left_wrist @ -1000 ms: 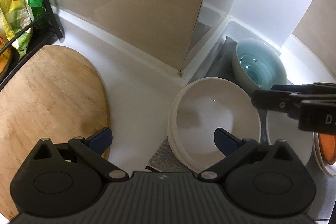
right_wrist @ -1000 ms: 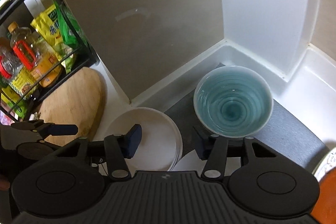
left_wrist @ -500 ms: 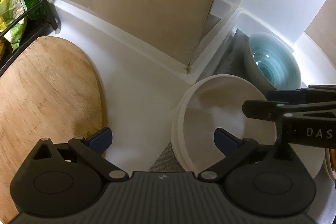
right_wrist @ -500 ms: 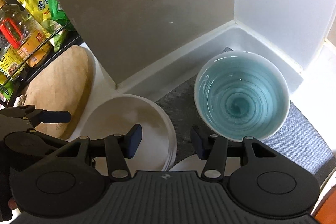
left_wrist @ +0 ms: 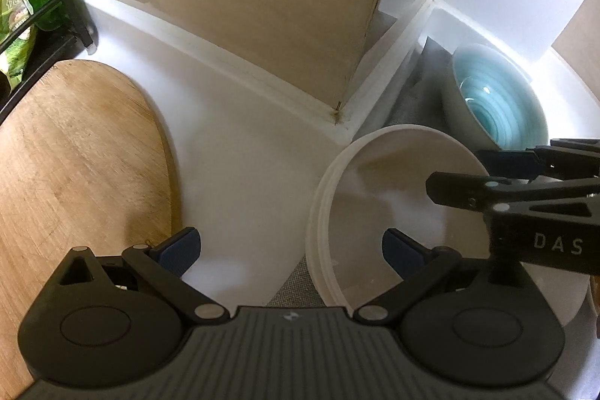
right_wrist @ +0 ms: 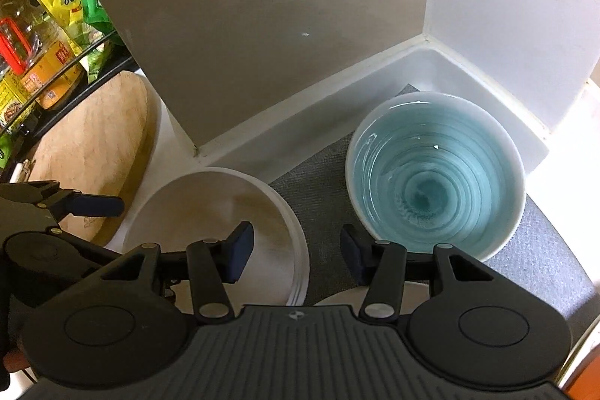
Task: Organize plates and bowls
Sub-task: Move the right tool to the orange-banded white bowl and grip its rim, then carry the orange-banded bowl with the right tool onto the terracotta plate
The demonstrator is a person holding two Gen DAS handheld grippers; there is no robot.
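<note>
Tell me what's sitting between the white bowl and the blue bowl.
Only a bare strip of the grey mat separates the white bowl from the blue bowl; the right wrist view shows it.

My left wrist camera looks steeply down, close left of the white bowl stack (left_wrist: pixel 393 197); my right looks down right of it (right_wrist: pixel 210 208), sharing it.

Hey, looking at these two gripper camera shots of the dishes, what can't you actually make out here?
- Left wrist view: the plate under the right gripper is mostly covered by it; its pattern is unreadable.
- Left wrist view: the blue bowl is partly hidden by the white bowls.
- Right wrist view: how many white bowls are stacked; only rim edges show.
- Right wrist view: an orange item is cut off by the corner.
- Right wrist view: the left gripper's second finger is hidden.
</note>
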